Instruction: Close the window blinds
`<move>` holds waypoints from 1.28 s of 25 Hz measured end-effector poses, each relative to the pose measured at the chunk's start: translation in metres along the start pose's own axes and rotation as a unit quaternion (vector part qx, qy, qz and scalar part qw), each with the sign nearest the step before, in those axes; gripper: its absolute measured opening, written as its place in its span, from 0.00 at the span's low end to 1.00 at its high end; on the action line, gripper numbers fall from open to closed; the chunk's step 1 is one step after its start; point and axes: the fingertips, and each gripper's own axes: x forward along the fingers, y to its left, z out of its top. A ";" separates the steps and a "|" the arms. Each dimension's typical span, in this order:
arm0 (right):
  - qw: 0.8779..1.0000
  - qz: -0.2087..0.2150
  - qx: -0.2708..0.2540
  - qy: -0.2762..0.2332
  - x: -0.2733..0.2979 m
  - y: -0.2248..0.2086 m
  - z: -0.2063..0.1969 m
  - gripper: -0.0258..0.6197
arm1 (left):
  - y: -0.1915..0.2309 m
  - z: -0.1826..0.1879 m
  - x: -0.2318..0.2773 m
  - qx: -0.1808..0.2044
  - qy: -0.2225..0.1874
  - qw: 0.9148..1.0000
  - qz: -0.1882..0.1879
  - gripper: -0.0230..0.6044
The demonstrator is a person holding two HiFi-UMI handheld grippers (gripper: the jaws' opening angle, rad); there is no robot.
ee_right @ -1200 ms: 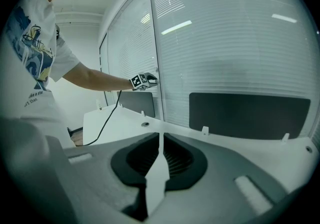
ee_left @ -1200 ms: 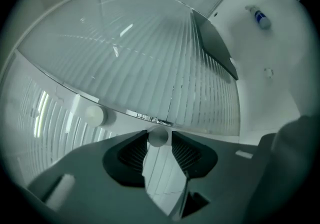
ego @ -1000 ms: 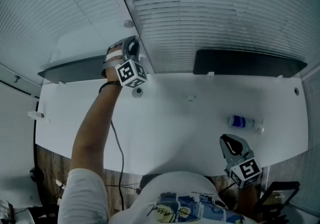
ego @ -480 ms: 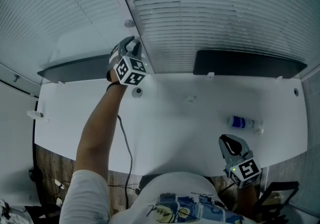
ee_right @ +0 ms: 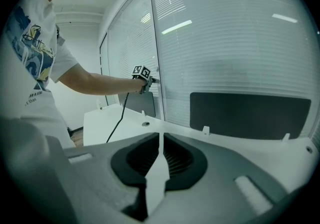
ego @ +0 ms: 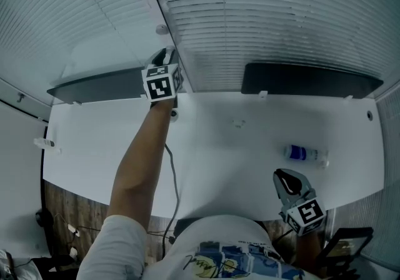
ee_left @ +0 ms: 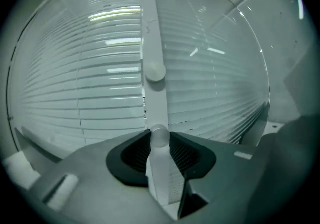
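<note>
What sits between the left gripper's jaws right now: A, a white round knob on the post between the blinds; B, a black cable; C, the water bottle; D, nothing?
A: the left gripper is shut on the white round knob on the post, while the water bottle lies apart on the desk.

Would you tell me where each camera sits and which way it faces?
Head view: on the head, looking down at desk and blinds; arm, shirt, left gripper, right gripper show.
Left gripper view: on that gripper, facing the blinds; it grips a knob.
Right gripper view: low over the desk, facing the blinds; arm, shirt show.
Shared: head and right gripper views both show the left gripper.
</note>
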 end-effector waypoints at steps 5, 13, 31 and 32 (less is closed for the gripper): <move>1.000 0.004 -0.003 -0.004 0.001 0.002 0.003 0.07 | 0.002 -0.003 0.002 -0.127 0.002 0.991 -0.029 0.23; 1.000 0.003 -0.001 -0.006 -0.002 0.005 0.003 0.07 | 0.001 -0.003 0.003 -0.142 0.014 0.989 -0.051 0.24; 1.000 0.001 -0.022 -0.018 -0.012 0.045 0.018 0.07 | -0.003 0.004 -0.080 -0.041 -0.020 0.996 -0.083 0.21; 0.999 0.003 -0.025 -0.019 -0.013 0.051 0.019 0.07 | -0.003 0.004 -0.089 -0.037 -0.022 0.995 -0.088 0.19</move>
